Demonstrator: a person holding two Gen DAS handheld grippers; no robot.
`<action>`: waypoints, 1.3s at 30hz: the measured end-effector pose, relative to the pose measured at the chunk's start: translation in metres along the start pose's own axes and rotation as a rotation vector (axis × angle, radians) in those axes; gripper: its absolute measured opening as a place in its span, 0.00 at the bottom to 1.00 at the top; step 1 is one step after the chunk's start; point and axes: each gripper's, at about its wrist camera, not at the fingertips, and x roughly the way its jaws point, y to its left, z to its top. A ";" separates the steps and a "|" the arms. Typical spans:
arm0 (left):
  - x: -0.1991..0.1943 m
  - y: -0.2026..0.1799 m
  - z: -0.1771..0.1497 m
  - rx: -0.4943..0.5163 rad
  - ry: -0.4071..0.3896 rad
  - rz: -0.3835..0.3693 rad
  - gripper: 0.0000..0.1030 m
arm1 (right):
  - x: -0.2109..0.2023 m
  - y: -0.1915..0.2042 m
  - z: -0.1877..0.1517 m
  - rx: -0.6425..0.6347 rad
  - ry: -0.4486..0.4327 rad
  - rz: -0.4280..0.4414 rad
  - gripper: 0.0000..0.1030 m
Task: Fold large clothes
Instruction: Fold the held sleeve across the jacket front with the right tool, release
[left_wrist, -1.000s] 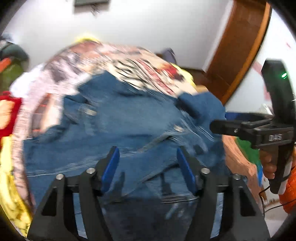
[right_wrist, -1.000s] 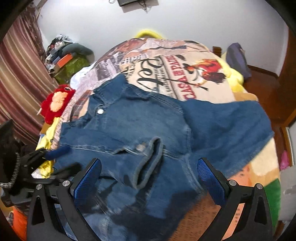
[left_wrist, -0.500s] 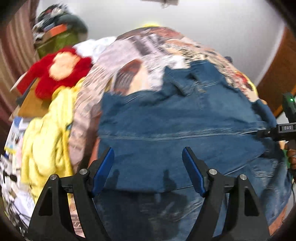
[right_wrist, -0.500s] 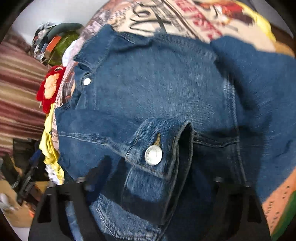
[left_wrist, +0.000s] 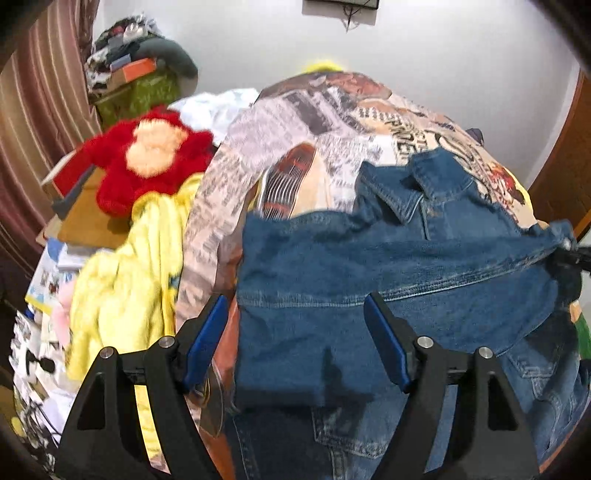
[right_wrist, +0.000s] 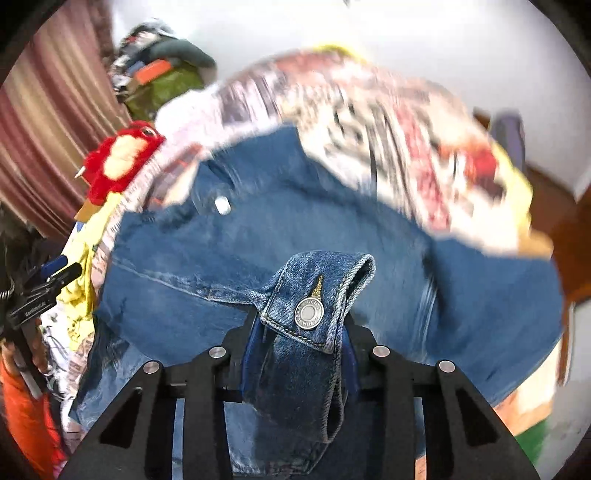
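A blue denim jacket (left_wrist: 388, 266) lies spread on a bed with a printed cover (left_wrist: 295, 122). Its collar (left_wrist: 424, 184) points to the far side. My left gripper (left_wrist: 295, 339) is open, its blue pads above the jacket's near left part. My right gripper (right_wrist: 299, 332) is shut on the jacket's sleeve cuff (right_wrist: 310, 295), which has a metal button (right_wrist: 309, 314); the cuff is lifted above the jacket body (right_wrist: 258, 236). In the left wrist view the right gripper (left_wrist: 569, 258) shows at the far right edge, holding denim.
A red plush toy (left_wrist: 147, 155) and yellow cloth (left_wrist: 125, 284) lie left of the bed. A green bag with piled items (left_wrist: 144, 88) stands by the striped curtain (left_wrist: 33, 110). A wooden door (left_wrist: 569, 177) is at the right. The left gripper shows in the right wrist view (right_wrist: 40, 291).
My right gripper went down over the sleeve cuff, shut on it and lifted it. My left gripper swung left toward the jacket's left edge and stayed open.
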 end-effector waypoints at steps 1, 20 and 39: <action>-0.001 -0.003 0.004 0.007 -0.006 -0.003 0.73 | -0.008 0.004 0.005 -0.024 -0.029 -0.014 0.34; 0.086 -0.090 -0.004 0.166 0.173 -0.088 0.74 | 0.057 -0.052 -0.011 -0.018 0.086 -0.130 0.35; 0.077 -0.105 -0.004 0.204 0.166 -0.040 0.83 | -0.010 -0.069 -0.030 -0.055 -0.084 -0.240 0.78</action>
